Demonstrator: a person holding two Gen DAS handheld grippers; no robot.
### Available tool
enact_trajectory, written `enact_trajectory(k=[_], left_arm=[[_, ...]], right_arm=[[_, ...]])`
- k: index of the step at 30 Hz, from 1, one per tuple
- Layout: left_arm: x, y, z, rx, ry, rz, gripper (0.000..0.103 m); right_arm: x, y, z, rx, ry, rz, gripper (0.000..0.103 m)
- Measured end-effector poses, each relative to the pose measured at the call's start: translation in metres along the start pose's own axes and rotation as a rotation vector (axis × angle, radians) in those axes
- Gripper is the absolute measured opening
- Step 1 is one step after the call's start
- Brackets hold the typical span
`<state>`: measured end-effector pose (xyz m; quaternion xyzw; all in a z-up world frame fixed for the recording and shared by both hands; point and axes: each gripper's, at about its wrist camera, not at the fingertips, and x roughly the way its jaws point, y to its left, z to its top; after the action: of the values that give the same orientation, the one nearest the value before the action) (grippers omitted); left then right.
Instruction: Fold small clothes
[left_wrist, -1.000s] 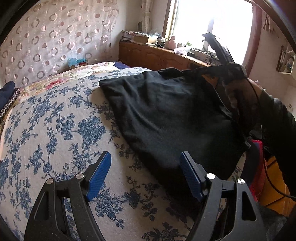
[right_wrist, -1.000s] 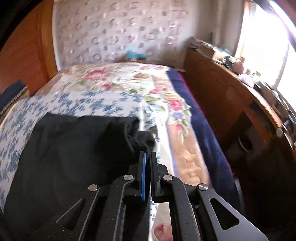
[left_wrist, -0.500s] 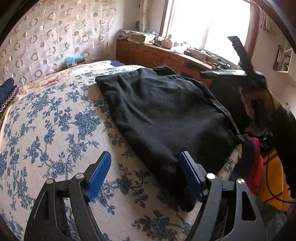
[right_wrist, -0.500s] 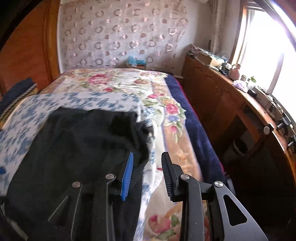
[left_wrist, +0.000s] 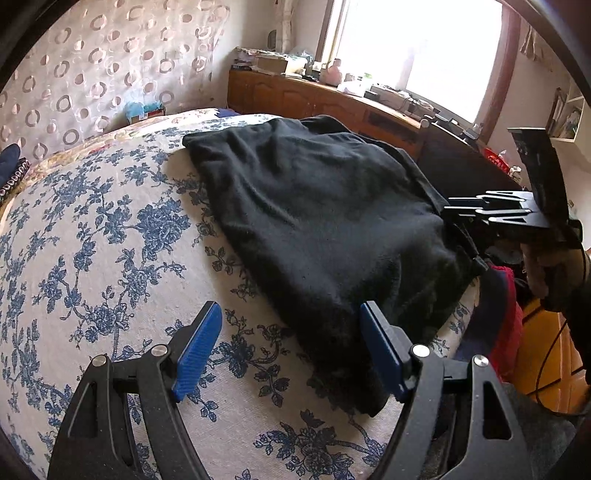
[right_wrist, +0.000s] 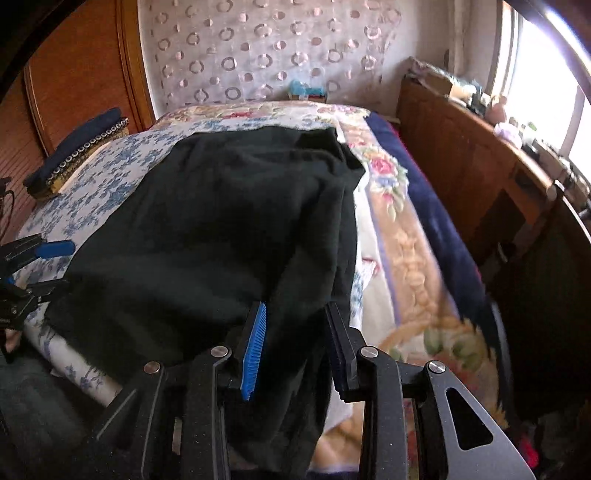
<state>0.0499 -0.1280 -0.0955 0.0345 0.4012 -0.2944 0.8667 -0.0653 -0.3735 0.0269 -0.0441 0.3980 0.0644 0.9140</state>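
A black garment (left_wrist: 325, 221) lies spread on the bed, its near edge hanging over the bed's side; it also shows in the right wrist view (right_wrist: 229, 229). My left gripper (left_wrist: 291, 350) is open and empty, low over the bedspread at the garment's near left corner. My right gripper (right_wrist: 295, 343) is open, its jaws standing on either side of the garment's near right edge without pinching it. The right gripper also shows at the right of the left wrist view (left_wrist: 461, 210), and the left gripper at the left edge of the right wrist view (right_wrist: 40, 266).
The bed has a blue-floral cover (left_wrist: 92, 240) and a pink-floral quilt (right_wrist: 399, 221). A wooden cabinet (left_wrist: 306, 99) with clutter runs under the window. A dark folded item (right_wrist: 77, 147) lies at the bed's far left. Red and orange things (left_wrist: 509, 332) sit beside the bed.
My right gripper let go of the garment, opened, and drew back to its near right edge. The garment dropped flat on the bed. My left gripper stayed open.
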Motion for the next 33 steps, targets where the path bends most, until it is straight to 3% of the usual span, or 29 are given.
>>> enact_trajectory(k=[9, 11, 14, 20, 25, 29, 33], left_arm=[[0.005, -0.001, 0.001, 0.007, 0.026, -0.005, 0.077], [0.005, -0.002, -0.001, 0.014, 0.032, -0.007, 0.077], [0.004, -0.003, -0.002, 0.021, 0.034, -0.009, 0.077], [0.004, -0.006, -0.005, 0.031, 0.042, -0.023, 0.076], [0.002, -0.005, -0.007, 0.027, 0.039, -0.031, 0.058], [0.001, -0.010, -0.009, 0.044, 0.047, -0.046, 0.046], [0.000, -0.013, -0.010, 0.057, 0.064, -0.065, 0.035]], right_arm=[[-0.006, 0.002, -0.002, -0.005, 0.055, 0.019, 0.033], [-0.010, 0.002, -0.001, -0.035, 0.058, 0.041, 0.007], [-0.015, 0.011, 0.001, -0.093, 0.056, 0.037, 0.005], [-0.016, 0.012, 0.000, -0.088, 0.061, 0.032, 0.004], [-0.010, 0.023, 0.005, -0.090, 0.036, 0.024, 0.004], [-0.012, 0.029, 0.009, -0.110, 0.011, -0.036, 0.011], [-0.017, 0.035, 0.012, -0.115, -0.023, -0.042, 0.018]])
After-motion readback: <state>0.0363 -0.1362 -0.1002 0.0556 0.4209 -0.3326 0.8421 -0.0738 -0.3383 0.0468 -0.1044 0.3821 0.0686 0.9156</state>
